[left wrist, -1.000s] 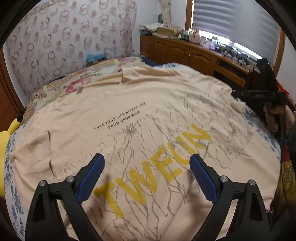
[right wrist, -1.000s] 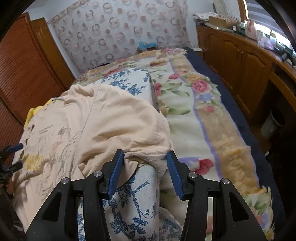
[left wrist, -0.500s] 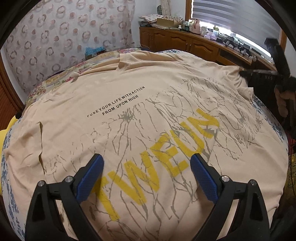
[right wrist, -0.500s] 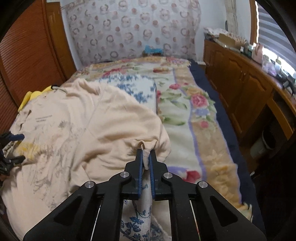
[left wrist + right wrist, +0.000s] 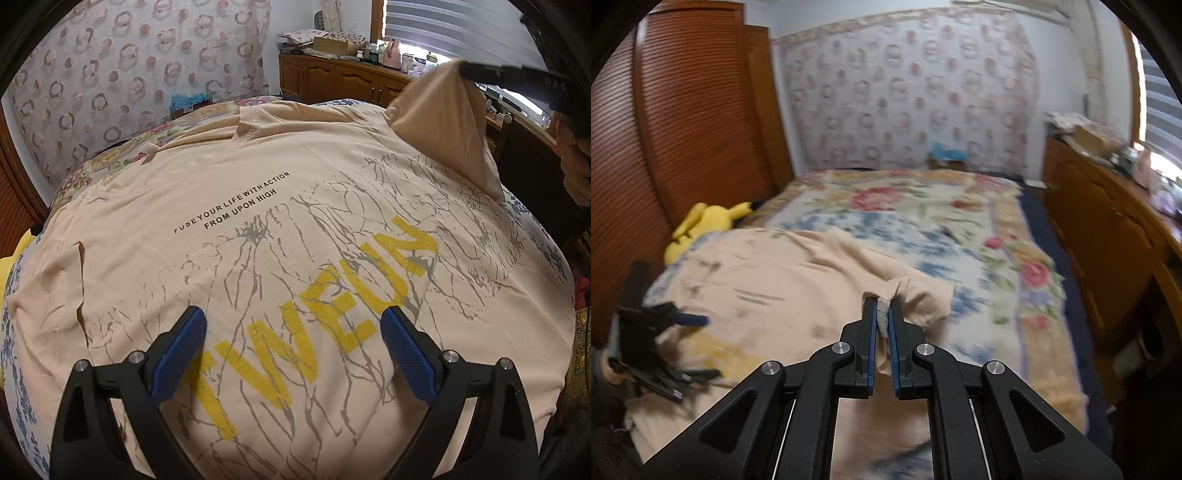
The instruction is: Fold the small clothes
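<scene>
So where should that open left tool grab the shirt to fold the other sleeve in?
Probably the left sleeve's hem, approached from the shirt's outer left side. That sleeve lies flat with its edge free on the bedspread, so a jaw could slide under. The right gripper already pinches the opposite sleeve edge, while the left gripper hangs open above the print.

The left tongs (image 5: 291, 350) hang low with their blue-padded fingers (image 5: 177, 350) spread wide, gripping nothing; the right tongs (image 5: 882, 317) are raised, pads pressed together on a pinch of cloth; a hand (image 5: 576, 170) grips their handle.
</scene>
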{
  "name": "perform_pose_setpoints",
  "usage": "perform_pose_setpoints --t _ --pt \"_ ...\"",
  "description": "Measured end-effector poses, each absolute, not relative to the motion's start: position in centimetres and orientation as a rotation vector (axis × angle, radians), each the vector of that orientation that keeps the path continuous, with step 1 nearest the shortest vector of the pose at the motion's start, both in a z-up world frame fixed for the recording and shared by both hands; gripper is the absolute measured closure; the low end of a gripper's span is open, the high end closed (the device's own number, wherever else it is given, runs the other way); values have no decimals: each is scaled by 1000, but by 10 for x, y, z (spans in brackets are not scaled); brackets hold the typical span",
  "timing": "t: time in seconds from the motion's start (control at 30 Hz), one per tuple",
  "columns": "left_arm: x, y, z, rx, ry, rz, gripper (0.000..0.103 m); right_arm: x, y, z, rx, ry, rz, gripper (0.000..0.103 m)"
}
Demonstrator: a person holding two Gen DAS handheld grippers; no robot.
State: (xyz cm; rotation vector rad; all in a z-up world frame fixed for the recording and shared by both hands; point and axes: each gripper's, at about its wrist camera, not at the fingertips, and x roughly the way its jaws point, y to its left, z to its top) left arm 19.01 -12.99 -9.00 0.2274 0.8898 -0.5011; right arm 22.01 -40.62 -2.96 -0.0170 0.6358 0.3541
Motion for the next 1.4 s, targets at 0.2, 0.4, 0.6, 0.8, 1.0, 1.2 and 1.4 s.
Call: perform_pose_setpoints --t 0.2,0.4,0.6,0.8,1.0,1.2,1.4 --pt "190 -130 -90 227 890 -501 6 219 -363 -38 -66 642 395 69" --pt "190 -130 -90 226 889 -502 6 211 -383 -65 -93 702 323 63" --pt "190 -129 -90 226 889 -502 6 220 -414 -115 -16 864 272 63" --pt "190 -129 -90 225 889 -502 6 221 -420 -128 74 896 309 79" --pt "191 -129 -90 225 889 -502 6 199 -402 -106 23 810 362 98" --pt "190 -129 -90 224 889 -502 6 175 -373 -85 -50 745 430 98" --pt "191 -129 -90 224 889 -502 6 165 -351 -105 -105 821 478 80"
